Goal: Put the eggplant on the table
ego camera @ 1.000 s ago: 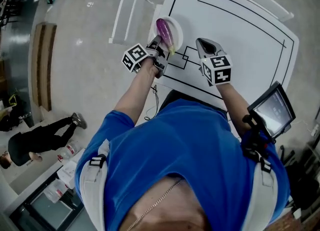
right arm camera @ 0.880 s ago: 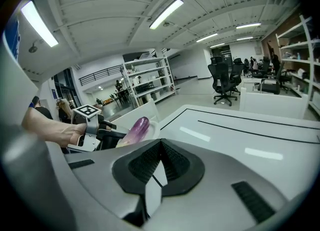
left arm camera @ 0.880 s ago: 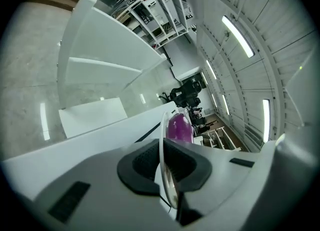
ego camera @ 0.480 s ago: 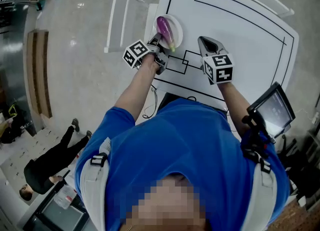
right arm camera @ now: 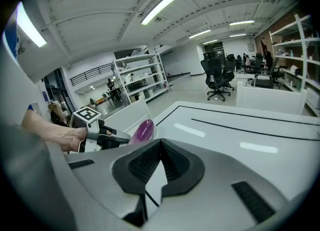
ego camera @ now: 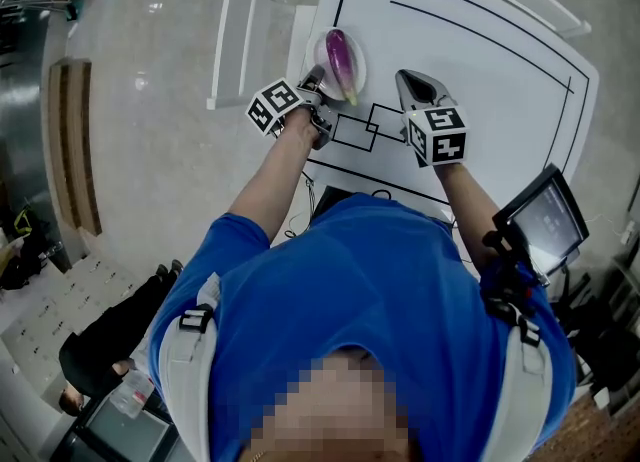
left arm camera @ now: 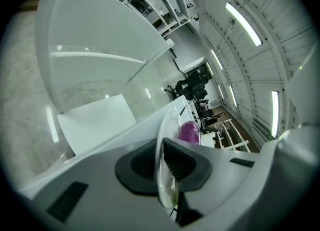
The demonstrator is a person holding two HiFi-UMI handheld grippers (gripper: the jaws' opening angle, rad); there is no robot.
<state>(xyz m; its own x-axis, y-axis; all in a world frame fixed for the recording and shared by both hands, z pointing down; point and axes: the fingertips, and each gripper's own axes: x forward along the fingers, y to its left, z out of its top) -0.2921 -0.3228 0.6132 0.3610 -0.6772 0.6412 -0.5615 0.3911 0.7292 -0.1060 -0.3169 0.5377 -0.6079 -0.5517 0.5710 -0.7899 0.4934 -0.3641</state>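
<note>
Left hand-held gripper, in the head view, grips the near rim of a pale round plate. The purple eggplant lies lengthwise on that plate. The right hand-held gripper hangs just right of the plate, over the white tabletop.

The left gripper view shows its jaws clamped on the plate's thin glossy rim.

The right gripper view shows its jaws together, empty.

Smooth and rounded, the eggplant is probably light, firm and slippery; its thick middle looks the best place to take hold.
</note>
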